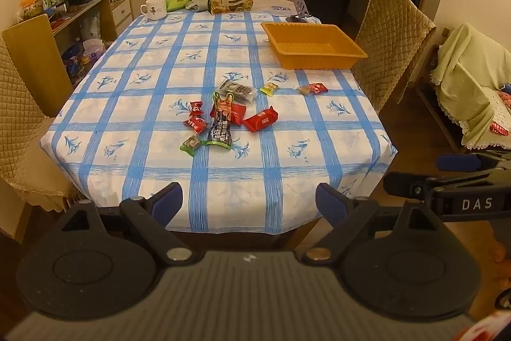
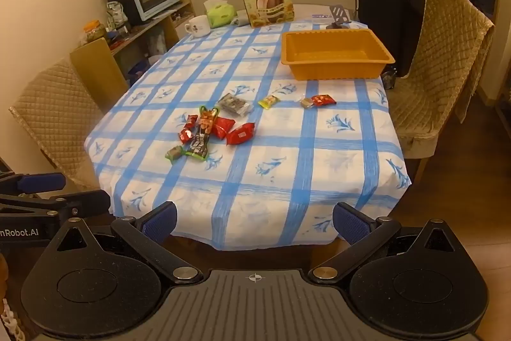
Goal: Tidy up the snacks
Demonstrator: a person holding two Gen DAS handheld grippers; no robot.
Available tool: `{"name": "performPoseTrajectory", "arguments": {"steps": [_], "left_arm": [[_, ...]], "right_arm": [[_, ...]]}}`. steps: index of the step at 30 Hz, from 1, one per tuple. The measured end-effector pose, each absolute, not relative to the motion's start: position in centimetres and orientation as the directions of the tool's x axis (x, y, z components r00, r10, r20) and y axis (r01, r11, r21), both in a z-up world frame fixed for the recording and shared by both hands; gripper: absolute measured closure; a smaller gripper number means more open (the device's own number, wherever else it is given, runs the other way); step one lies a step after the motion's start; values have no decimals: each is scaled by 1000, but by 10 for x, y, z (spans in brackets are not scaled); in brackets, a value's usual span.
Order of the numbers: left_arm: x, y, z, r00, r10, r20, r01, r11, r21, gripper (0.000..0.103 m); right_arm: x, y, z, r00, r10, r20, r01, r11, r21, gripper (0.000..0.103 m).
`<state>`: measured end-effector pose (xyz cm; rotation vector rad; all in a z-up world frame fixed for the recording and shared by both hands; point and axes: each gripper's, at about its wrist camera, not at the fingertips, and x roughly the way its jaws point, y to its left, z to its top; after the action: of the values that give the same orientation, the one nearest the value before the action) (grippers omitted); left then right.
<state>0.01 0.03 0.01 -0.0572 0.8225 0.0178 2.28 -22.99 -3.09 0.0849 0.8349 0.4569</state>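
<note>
Our left gripper (image 1: 249, 200) and right gripper (image 2: 254, 221) hang spread wide, holding nothing, short of the tabletop (image 1: 287, 181).
Wrapped snacks (image 1: 223, 114) lie scattered mid-cloth; the orange tray (image 1: 319, 61), seemingly bare, sits beyond them.

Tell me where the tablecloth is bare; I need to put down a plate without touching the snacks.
Bare: the near strip between the table edge and the snack pile; the long left side from the pile up to the mug. Crowded: the middle around the pile, the two sweets before the orange tray, and the far end.
</note>
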Motion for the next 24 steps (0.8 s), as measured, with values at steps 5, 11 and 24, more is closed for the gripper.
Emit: {"name": "performPoseTrajectory", "arguments": {"steps": [5, 11, 24], "left_arm": [[0, 0, 0, 678, -4, -735, -39, 998, -42, 14], [0, 0, 0, 678, -7, -735, -36, 998, -43, 14], [0, 0, 0, 677, -5, -736, -39, 998, -43, 14]], "right_arm": [[24, -230, -31, 585, 420, -694, -355, 902, 247, 0], [26, -232, -31, 582, 425, -693, -357, 900, 251, 0], [32, -231, -29, 586, 427, -689, -356, 899, 254, 0]]}}
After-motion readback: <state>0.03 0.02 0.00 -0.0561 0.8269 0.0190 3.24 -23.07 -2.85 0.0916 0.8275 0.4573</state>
